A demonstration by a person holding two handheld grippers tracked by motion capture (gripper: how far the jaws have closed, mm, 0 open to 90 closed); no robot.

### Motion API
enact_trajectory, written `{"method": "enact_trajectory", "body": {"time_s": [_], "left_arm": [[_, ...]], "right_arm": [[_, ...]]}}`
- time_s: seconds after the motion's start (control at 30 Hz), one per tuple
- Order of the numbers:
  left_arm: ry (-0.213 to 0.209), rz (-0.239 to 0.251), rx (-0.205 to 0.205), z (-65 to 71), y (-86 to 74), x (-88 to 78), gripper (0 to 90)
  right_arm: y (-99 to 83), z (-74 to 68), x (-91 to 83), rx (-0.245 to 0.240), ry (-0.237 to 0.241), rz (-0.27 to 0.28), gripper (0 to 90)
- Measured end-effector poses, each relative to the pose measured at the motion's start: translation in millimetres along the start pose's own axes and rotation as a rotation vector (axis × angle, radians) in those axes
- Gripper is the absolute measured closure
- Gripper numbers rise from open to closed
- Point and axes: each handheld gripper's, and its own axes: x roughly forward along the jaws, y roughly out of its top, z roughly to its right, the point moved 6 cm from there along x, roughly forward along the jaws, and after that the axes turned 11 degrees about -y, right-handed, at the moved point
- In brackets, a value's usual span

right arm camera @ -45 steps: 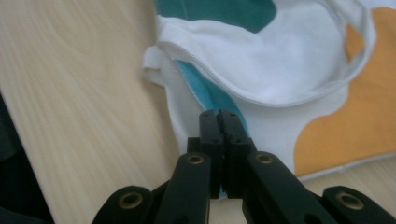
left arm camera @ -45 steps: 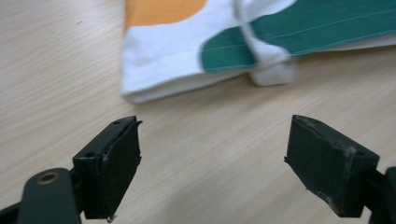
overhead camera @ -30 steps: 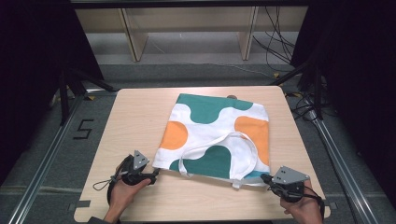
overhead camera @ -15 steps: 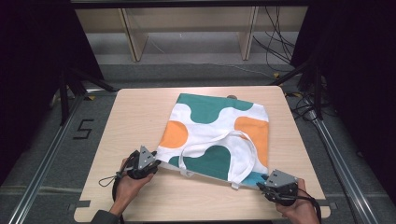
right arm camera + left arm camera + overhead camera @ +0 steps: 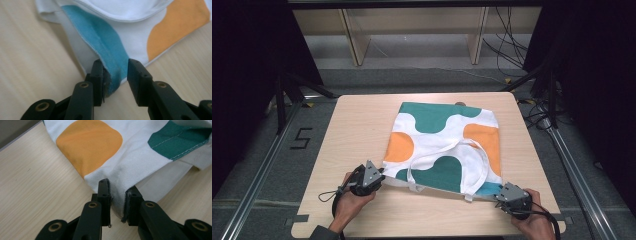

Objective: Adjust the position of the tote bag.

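I have the left claw (image 5: 379,178) at the near left corner of the tote bag (image 5: 447,145), which lies flat on the table (image 5: 357,125). Its jaws have just been closing; the corner fabric (image 5: 117,192) sits between the pads, apparently pinched. To the right, the right claw (image 5: 507,192) straddles the near right corner's teal hem (image 5: 110,57). Its jaws have also just been closing, yet a gap remains on one side (not clenched). Step in hand, as I judge it: securing both near corners. Next: finish the right clamp, then lift evenly.
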Motion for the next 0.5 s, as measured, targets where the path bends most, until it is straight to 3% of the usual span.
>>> {"method": "enact_trajectory", "body": {"time_s": [0.1,0.13,0.17,0.2,0.27,0.33,0.37,0.4,0.43,0.47,0.5], "left_arm": [[0.006,-0.003,-0.004,2.0,-0.3,1.8,77.7],[-0.003,-0.017,0.007,2.2,-1.2,1.2,77.7],[-0.003,-0.017,0.007,2.2,-1.2,1.2,77.8],[-0.008,-0.006,-0.002,4.7,-0.7,1.9,77.8],[-0.013,-0.007,-0.002,6.8,-0.5,2.1,77.8],[-0.013,-0.016,0.025,10.8,-0.5,1.1,77.9],[-0.024,-0.025,0.037,13.3,-0.8,-0.3,78.0],[-0.034,-0.015,0.025,16.3,-0.8,-1.9,77.9],[-0.033,-0.014,0.051,15.2,0.0,-3.0,77.8],[-0.038,-0.017,0.022,18.7,-1.3,-4.4,77.8],[-0.042,-0.016,0.026,20.3,-1.6,-5.5,77.8]], "right_arm": [[0.2,4.4,8.3,-0.007,-0.036,-0.009,62.5],[1.7,4.4,14.0,-0.018,-0.036,-0.016,68.0],[1.7,4.4,14.0,-0.018,-0.036,-0.016,68.0],[1.8,3.8,14.8,-0.01,-0.012,-0.025,80.1],[1.1,3.7,14.9,-0.01,-0.002,-0.021,82.1],[1.9,8.4,13.5,-0.042,-0.024,0.001,83.5],[2.6,10.6,11.0,-0.014,-0.042,0.004,83.8],[3.6,15.2,6.4,0.013,-0.047,0.02,83.9],[3.3,17.3,4.5,0.034,-0.052,0.028,83.9],[3.3,18.3,3.8,0.033,-0.047,0.037,83.8],[2.9,18.5,2.5,0.045,-0.044,0.036,83.8]]}}
